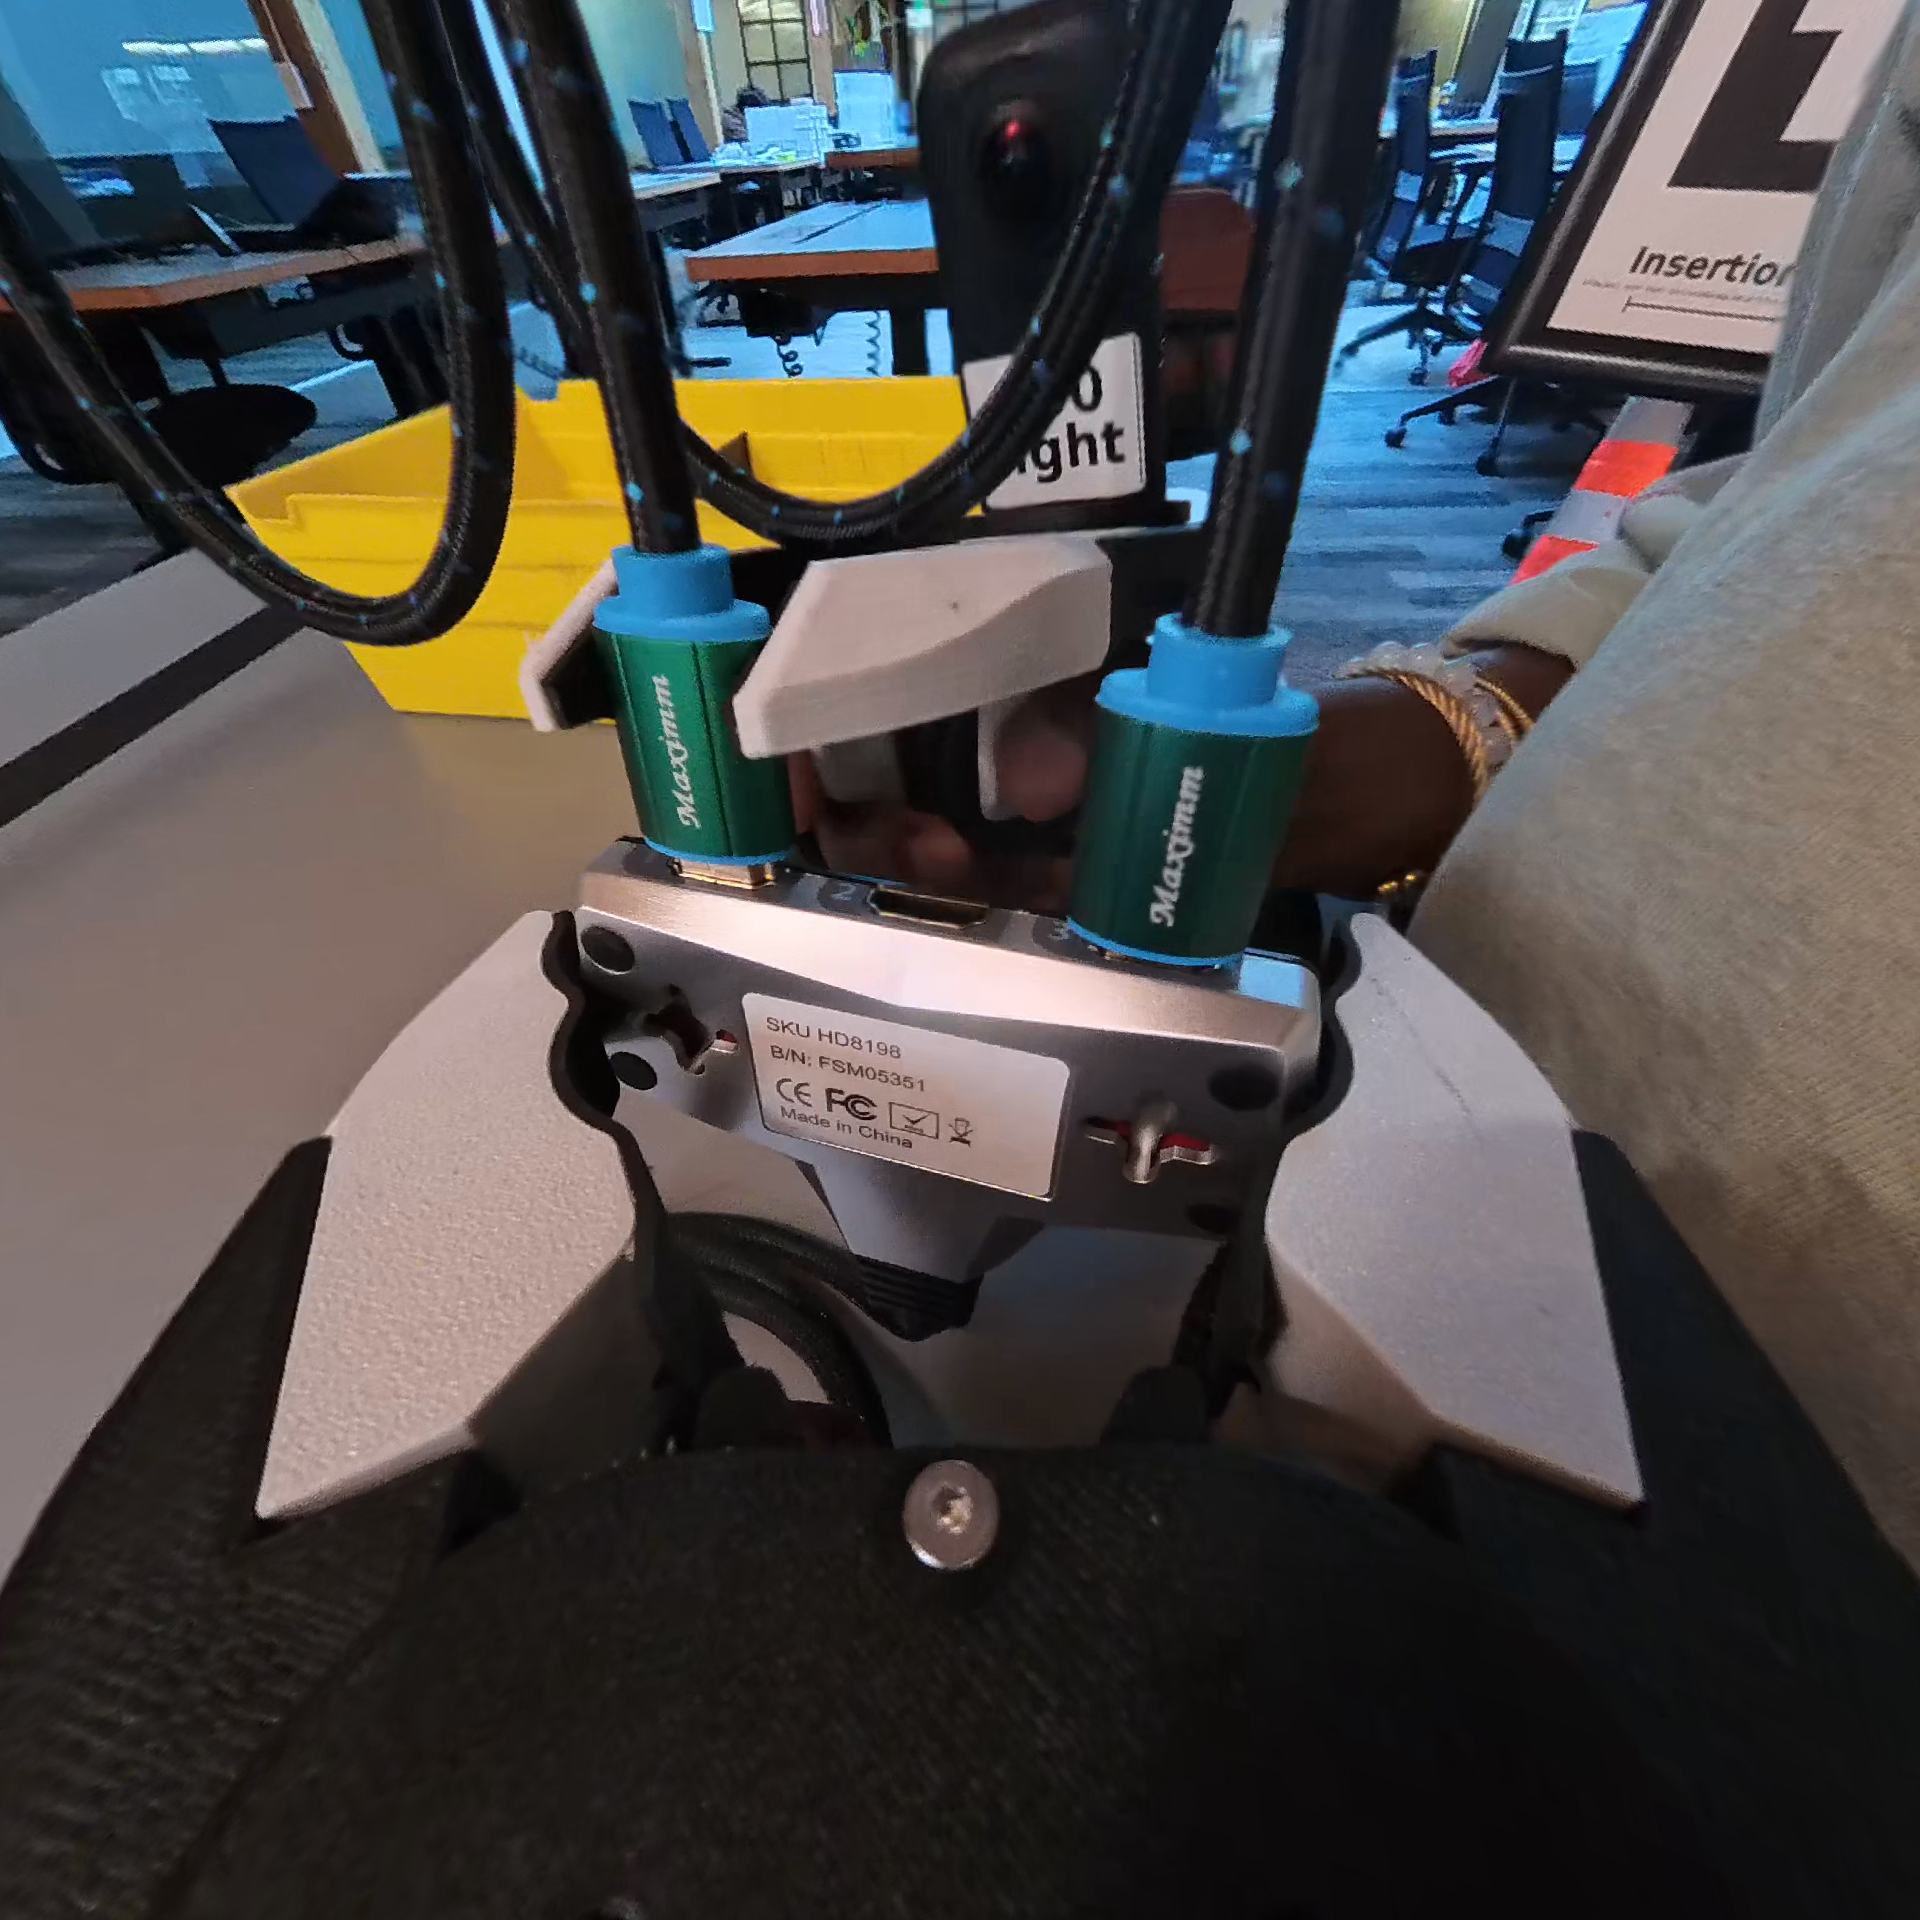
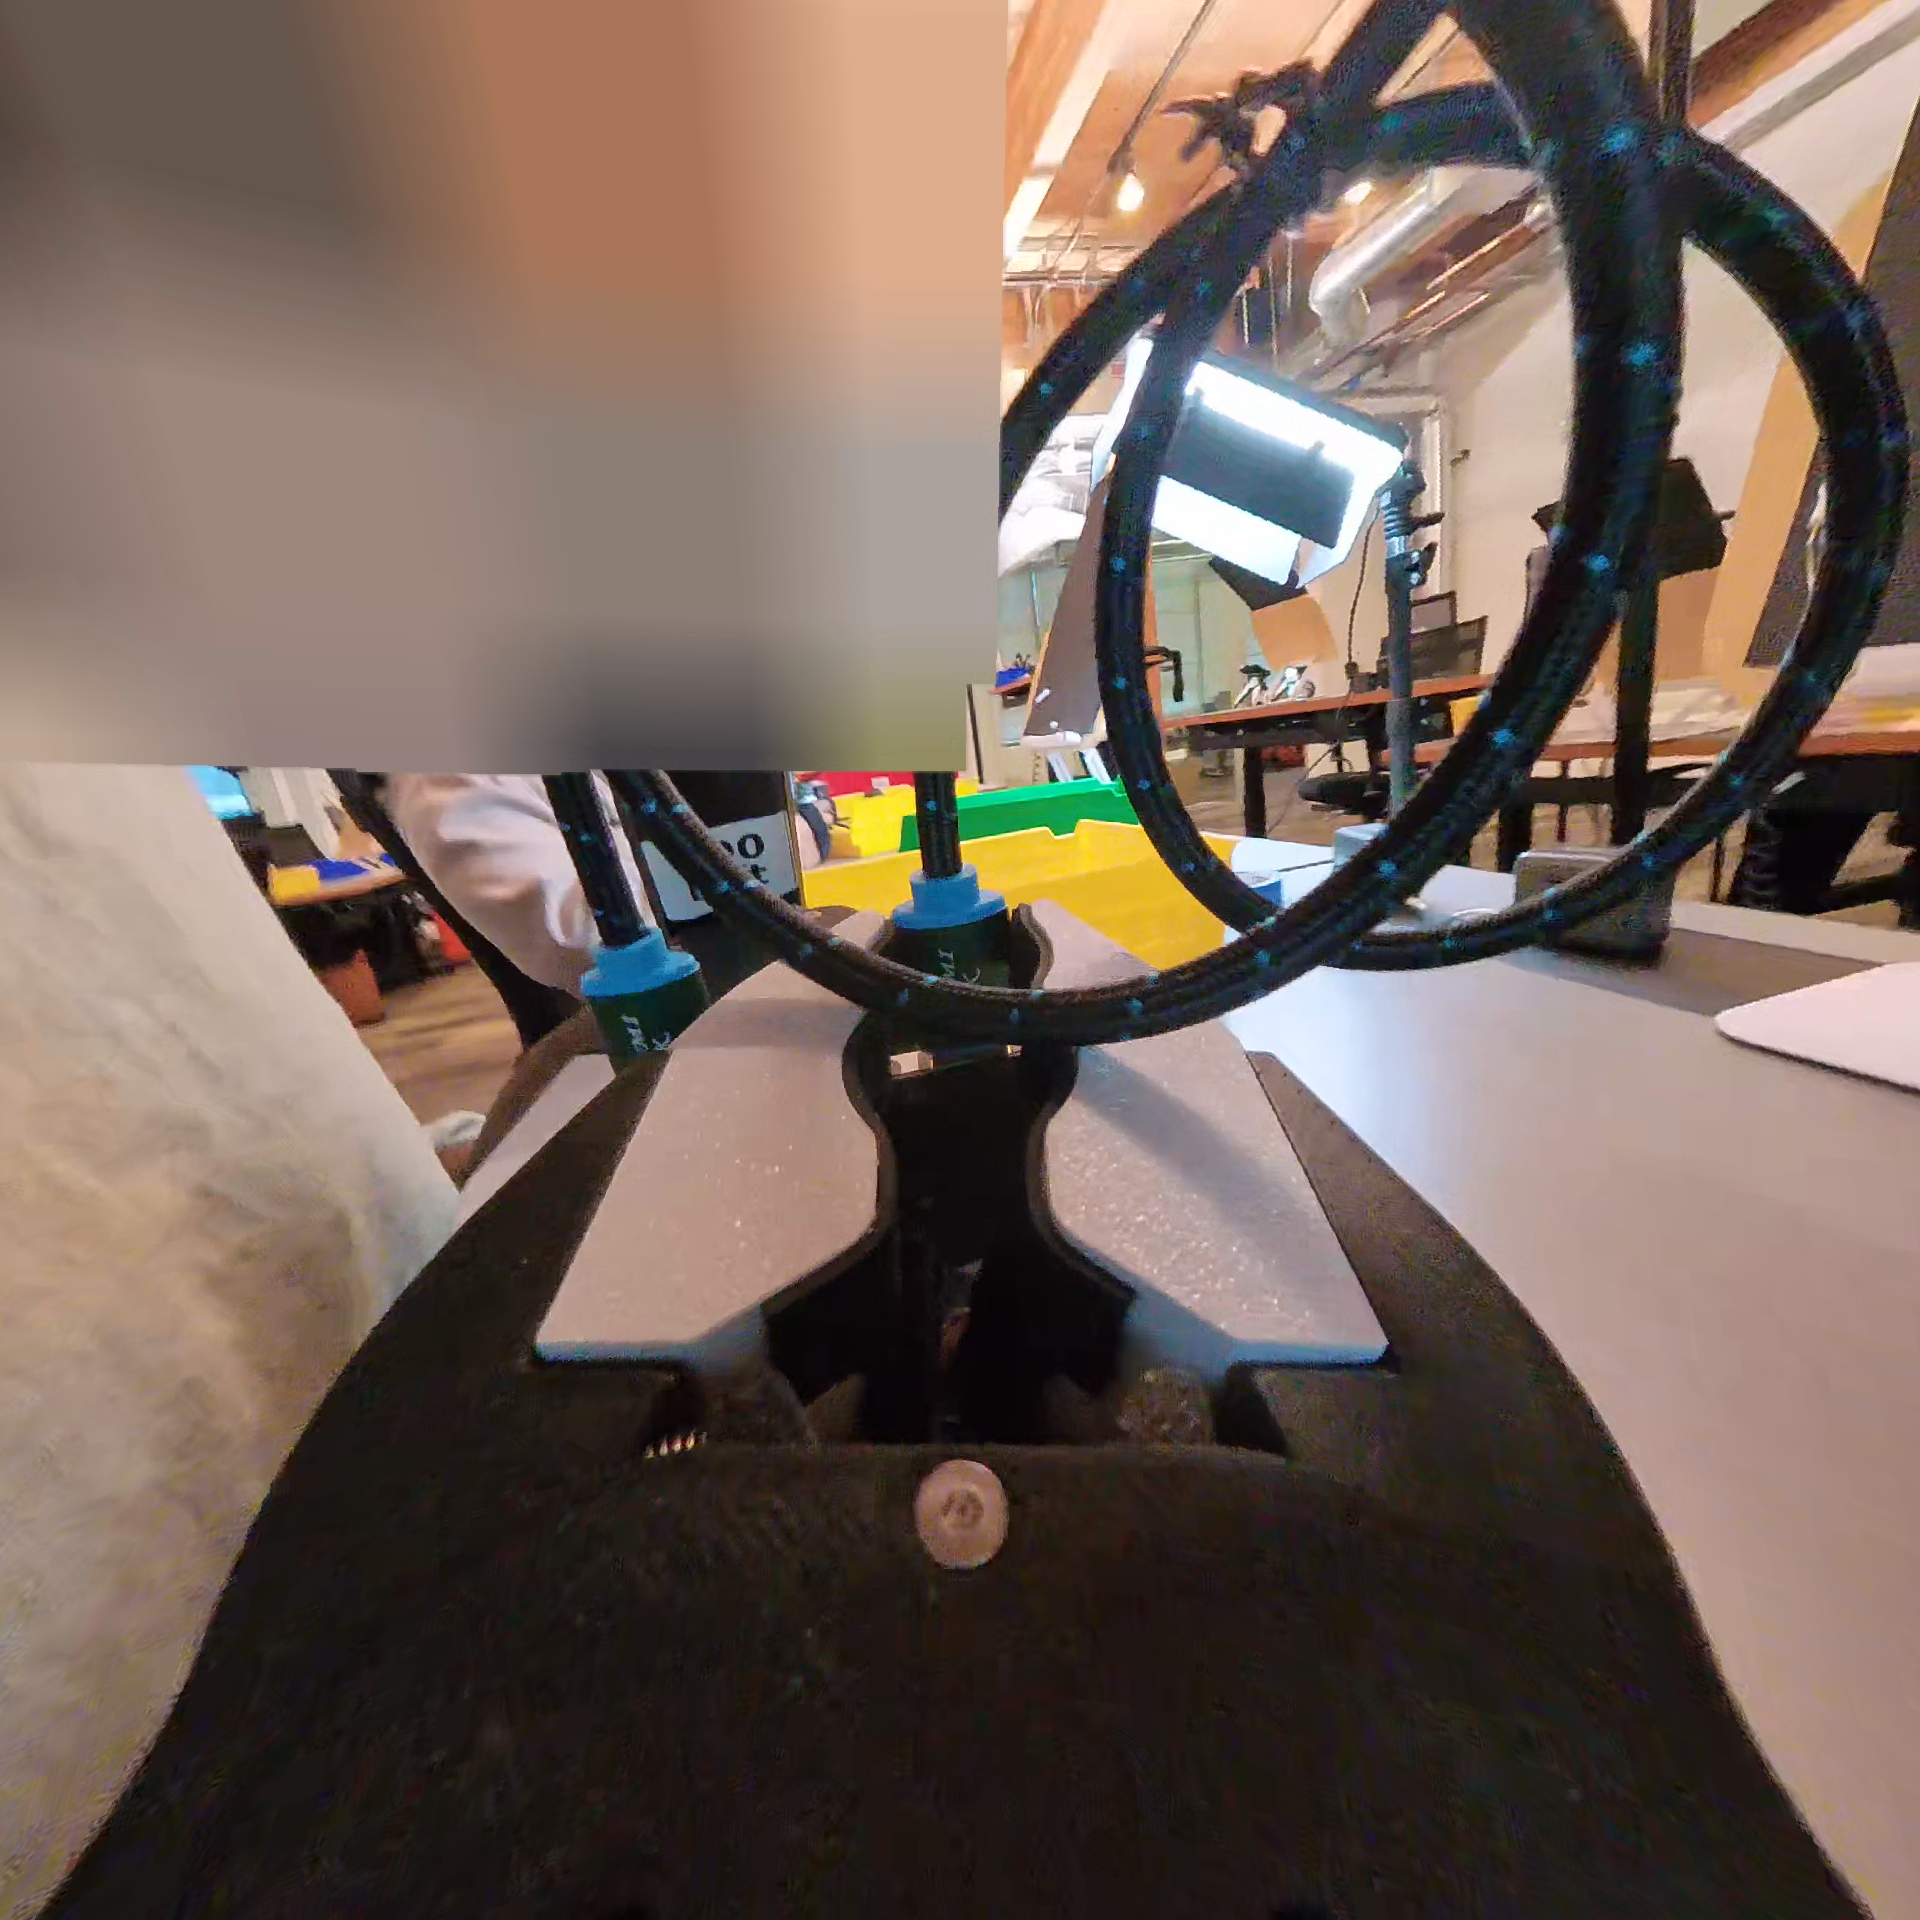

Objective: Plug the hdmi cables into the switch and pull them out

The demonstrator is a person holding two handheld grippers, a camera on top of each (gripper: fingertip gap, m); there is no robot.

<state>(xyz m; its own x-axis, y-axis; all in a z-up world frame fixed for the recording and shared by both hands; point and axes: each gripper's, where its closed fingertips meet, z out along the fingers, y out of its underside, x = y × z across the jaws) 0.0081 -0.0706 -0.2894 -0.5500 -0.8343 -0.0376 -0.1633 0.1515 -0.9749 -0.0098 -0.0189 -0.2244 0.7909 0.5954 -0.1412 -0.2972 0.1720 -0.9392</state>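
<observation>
Currently: silver brushed-metal switch, flat and rectangular, clamped across its width between the grey matte fingers of left gripper. Held just above pale grey tabletop. Long axis lying left-right; port edge facing away from camera and upward; labelled underside toward camera. Three ports along that edge. Far-left green plug, cylindrical with blue rubber collar, seated only partway, gold tip showing, tilted slightly left. Middle port bare. Right green plug seated fully, upright. Black braided cables, blue-flecked, looping upward from both.

Right gripper reaching in from beyond: fingers closed on far-left plug body, one each side. Yellow plastic bin behind on tabletop.
</observation>
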